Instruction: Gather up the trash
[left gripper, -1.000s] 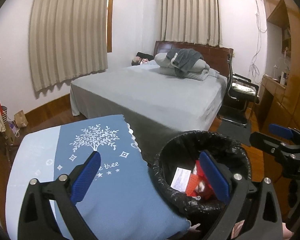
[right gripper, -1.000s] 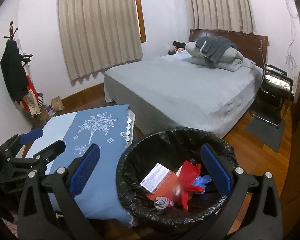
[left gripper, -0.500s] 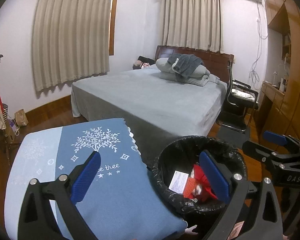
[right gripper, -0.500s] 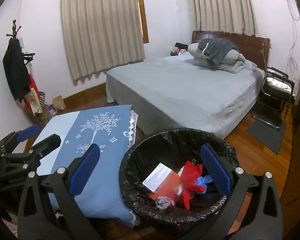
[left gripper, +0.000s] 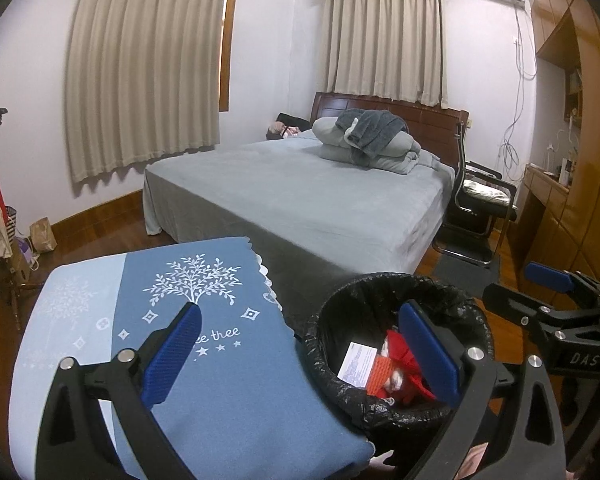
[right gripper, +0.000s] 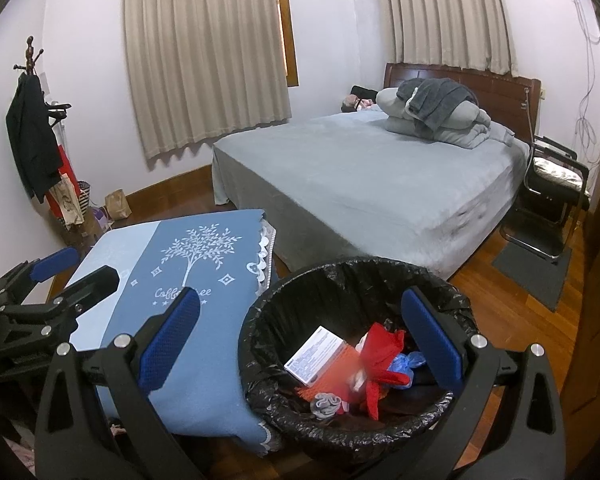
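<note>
A bedroom, with the trash already gathered: we look down past both hand-held grippers at a bin (right gripper: 352, 356) lined with a black bag (right gripper: 452, 308), standing on the wood floor (right gripper: 500, 300) just beside a bench (right gripper: 204, 360) draped in a blue cloth printed with a white tree. Inside the bin we see a white box (right gripper: 314, 354), red wrapping (right gripper: 382, 354), a blue scrap (right gripper: 410, 362) and a small grey wad (right gripper: 327, 403).

The left hand-held gripper (left gripper: 300, 354) hangs above the seam between bench and bin, jaws spread wide and holding nothing. The right hand-held gripper (right gripper: 302, 344) hovers over the bin's mouth, likewise wide and empty. Each shows at the edge of the other's view.

We judge the collecting close to done: the cloth carries no litter that we can see, and none shows on the bed (right gripper: 380, 184) or the visible floor. Parts of the floor behind the bench and bin are hidden, so we cannot rule out a stray piece.

The risks from here lie with the bag. Its rim is thin, crinkled film folded over the bin's edge; a jaw pinching only a fold could tear it or pull the liner loose on one side. Lifting unevenly could tip the bin against the bench and spill the box and wrapping. A low sweep by the left hand-held gripper could also snag the cloth's scalloped trim (right gripper: 262, 252) and drag it off.
</note>
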The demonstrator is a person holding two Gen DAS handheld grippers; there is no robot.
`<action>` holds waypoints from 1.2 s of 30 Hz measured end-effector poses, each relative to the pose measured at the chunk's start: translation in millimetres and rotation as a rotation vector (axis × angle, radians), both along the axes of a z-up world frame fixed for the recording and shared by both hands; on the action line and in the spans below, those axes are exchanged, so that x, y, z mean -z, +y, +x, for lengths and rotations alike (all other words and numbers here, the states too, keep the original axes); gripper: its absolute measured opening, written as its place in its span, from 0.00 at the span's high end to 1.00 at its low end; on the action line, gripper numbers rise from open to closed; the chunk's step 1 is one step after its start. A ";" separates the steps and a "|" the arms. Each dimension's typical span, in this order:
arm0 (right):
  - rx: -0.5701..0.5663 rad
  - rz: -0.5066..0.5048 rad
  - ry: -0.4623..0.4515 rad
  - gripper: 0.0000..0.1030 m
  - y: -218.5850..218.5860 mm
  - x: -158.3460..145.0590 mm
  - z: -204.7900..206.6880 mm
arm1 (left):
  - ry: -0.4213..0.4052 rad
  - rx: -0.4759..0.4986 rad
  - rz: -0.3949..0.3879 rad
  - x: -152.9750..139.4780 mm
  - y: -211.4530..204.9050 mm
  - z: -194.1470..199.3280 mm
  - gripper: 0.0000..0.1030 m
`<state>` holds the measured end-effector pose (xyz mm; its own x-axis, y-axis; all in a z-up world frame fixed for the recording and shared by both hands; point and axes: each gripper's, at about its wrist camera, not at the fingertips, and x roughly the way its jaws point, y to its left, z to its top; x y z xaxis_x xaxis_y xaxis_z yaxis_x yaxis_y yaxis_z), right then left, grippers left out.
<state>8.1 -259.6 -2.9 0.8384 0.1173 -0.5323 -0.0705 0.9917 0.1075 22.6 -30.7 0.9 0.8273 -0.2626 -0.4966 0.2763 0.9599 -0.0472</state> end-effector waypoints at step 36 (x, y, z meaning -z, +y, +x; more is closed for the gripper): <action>0.000 -0.002 -0.001 0.05 1.8 0.2 0.1 | 0.000 0.000 -0.002 0.4 3.3 -0.5 0.06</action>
<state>8.2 -257.9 -3.1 0.8387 0.1162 -0.5321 -0.0708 0.9920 0.1050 22.1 -27.4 0.5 0.8273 -0.2631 -0.4963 0.2760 0.9599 -0.0488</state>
